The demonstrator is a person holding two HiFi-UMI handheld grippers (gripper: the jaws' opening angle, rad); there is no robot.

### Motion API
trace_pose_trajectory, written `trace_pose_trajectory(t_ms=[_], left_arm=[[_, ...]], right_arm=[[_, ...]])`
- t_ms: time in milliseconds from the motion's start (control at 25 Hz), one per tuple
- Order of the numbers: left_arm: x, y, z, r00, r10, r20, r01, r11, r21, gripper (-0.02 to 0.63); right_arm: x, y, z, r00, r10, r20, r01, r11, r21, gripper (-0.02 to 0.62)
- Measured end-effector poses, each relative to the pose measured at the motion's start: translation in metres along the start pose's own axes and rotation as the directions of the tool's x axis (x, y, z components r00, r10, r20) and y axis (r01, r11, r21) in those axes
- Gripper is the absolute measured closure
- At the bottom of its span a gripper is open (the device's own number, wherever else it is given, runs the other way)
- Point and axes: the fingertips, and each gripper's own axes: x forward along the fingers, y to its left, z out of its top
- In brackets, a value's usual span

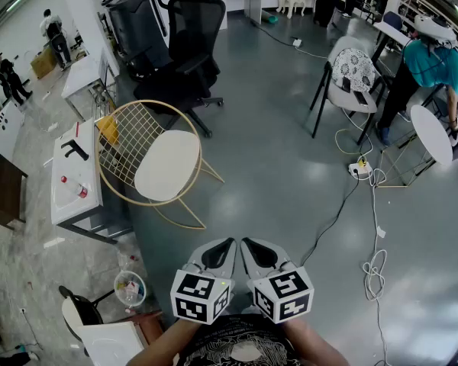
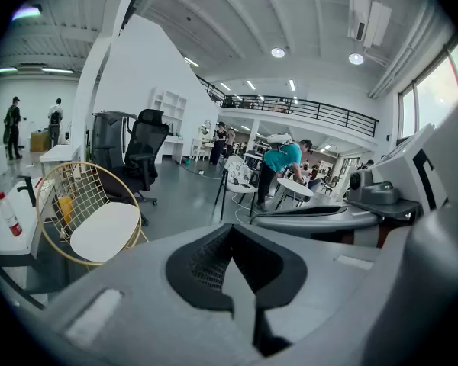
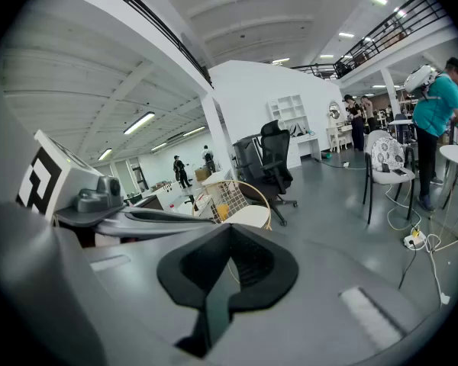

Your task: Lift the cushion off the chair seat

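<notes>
Your cushion lies ahead-left, well apart, nearer your left gripper than your right gripper; both pairs of fingers are clenched on nothing.

Clock read in head view, from bottom centre.
- 12–1: bare grey floor, wide open lane.
- 11: wire chair. Cushion top uncovered, near edge free. Wire back walls off far-left side.
- 11–12, beyond: black office chair, just behind wire chair.
- 10: white cabinet, just beside wire chair, narrow gap.
- 2: cable, power strip on floor.
- 1–2, far: patterned chair, round table, person.
</notes>
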Motion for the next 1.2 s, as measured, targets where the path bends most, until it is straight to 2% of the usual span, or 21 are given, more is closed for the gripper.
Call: trace_pose_trajectory(t_ms=[400, 880, 1200], left_arm=[[0.013, -0.018, -0.002, 1.000, 0.012, -0.016, -0.012, 1.000, -0.002, 0.617], [0.050, -0.048, 0.002, 0.997, 0.071, -0.024, -0.070, 0.997, 0.033, 0.617], [0.066, -0.039, 0.013, 0.994, 0.105, -0.029, -0.104, 0.994, 0.030, 0.615]], right_arm=[[-0.012, -0.016, -0.003, 1.000, 0.023, 0.000, -0.023, 0.999, 0.023, 0.603], [-0.029, -0.066, -0.001, 0.997, 0.079, 0.015, -0.080, 0.996, 0.048, 0.603], [-0.016, -0.083, 0.009, 0.993, 0.116, 0.012, -0.117, 0.992, 0.050, 0.603]])
